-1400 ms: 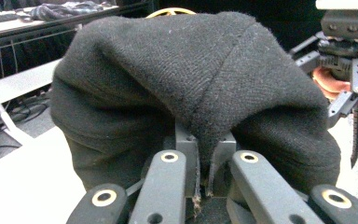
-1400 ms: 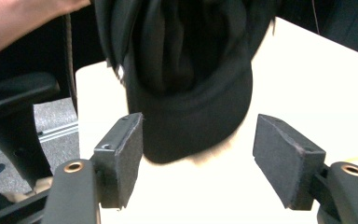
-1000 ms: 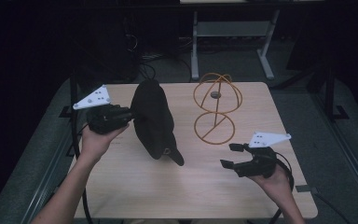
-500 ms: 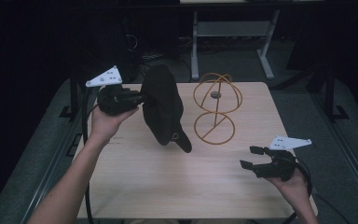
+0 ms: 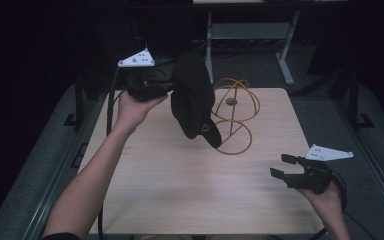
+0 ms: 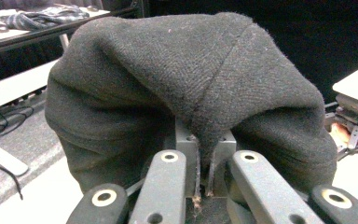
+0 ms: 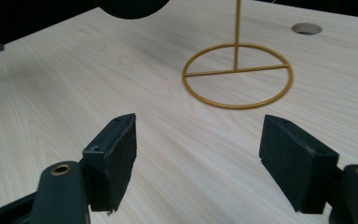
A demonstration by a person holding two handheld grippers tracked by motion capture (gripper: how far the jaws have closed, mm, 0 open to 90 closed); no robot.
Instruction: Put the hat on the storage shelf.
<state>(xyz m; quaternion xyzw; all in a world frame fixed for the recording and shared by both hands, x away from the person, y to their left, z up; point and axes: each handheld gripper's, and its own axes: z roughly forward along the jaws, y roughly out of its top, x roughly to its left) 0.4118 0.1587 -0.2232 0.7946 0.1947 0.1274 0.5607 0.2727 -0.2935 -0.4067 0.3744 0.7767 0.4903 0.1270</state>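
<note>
A pale wood counter (image 5: 180, 180) has a round cable hole (image 5: 231, 101) near its far edge. Beyond it stands a white-legged desk (image 5: 250, 30) (folded plaid cloth (image 6: 42, 18) on another), over grey floor (image 5: 45, 150).

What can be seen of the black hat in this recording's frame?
The black hat looks like dark woven wool, with a visible seam across its crown in the left gripper view. It hangs clear of the table, held up by the left hand-held gripper, whose jaws pinch a fold of the fabric. It droops downward, a small round light-rimmed fitting near its lower tip. In the high view it hangs just left of the yellow wire stand, partly overlapping it.
</note>
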